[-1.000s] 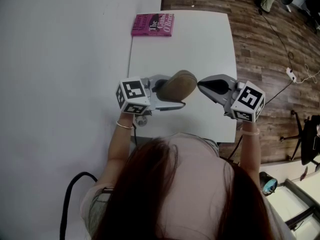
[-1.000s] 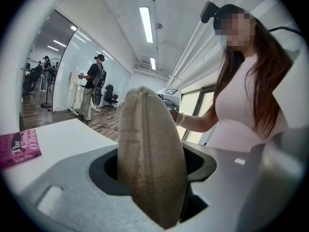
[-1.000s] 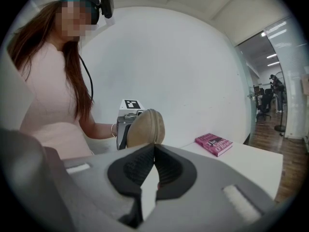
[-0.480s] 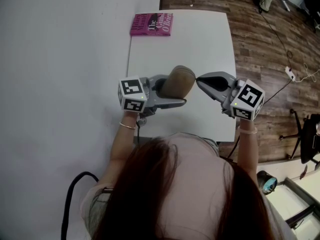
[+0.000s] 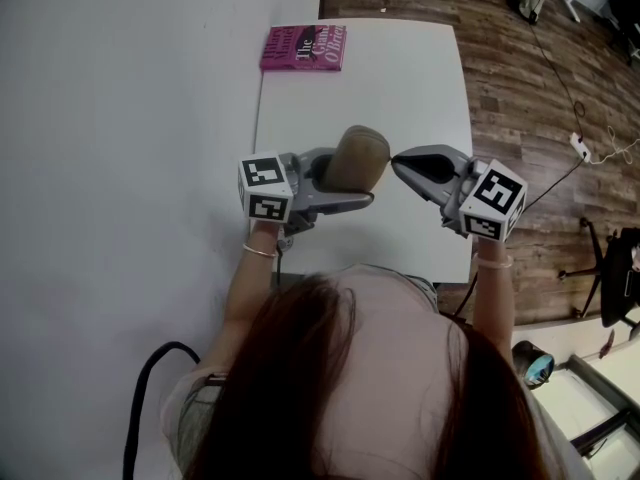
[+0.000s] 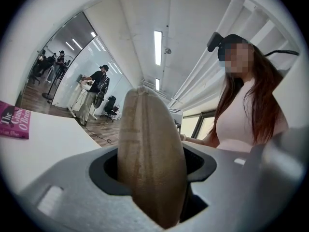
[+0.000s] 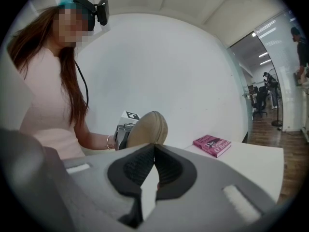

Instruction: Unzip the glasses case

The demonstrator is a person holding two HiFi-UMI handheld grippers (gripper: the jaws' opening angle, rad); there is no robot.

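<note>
Nearly upright glasses case (image 5: 358, 154), left claw (image 6: 154, 164) clamped

pink book (image 5: 304, 49): flat, far-left corner of white table (image 5: 410, 88) | wooden floor (image 5: 530, 118)

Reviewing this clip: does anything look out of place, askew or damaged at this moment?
Nothing stands out. The left gripper clamps the tan glasses case above the table. The right gripper is shut, its tips by the case's end. The pink book lies flat at the far edge. No spill or damage shows.
</note>
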